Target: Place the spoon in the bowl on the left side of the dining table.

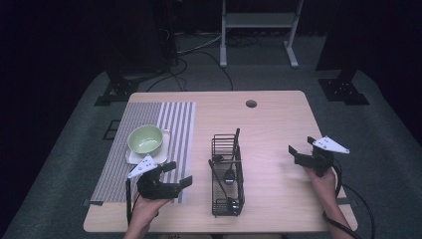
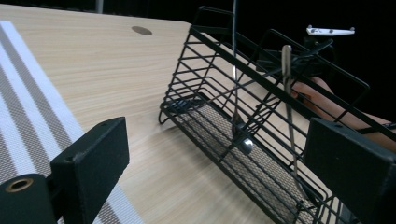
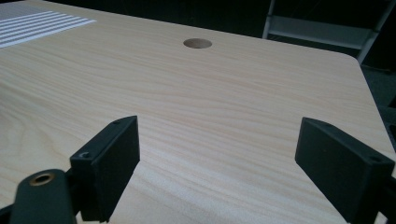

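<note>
Setting: a lab recording room, not a home. My wooden table [image 1: 278,124] with a round cable hole [image 1: 251,103] stands alone on grey carpet [image 1: 388,149], ringed by black stand legs [image 1: 343,89] and loose cables [image 1: 199,50], with a white metal frame [image 1: 259,22] behind. The surroundings are dark, and only a striped mat [image 1: 164,129] suggests a staged place setting.

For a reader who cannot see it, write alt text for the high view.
A person holds an open tool in each hand, left tool and right tool, either side of a black wire basket holding utensils on a wooden table. A green bowl sits on a striped mat.
</note>
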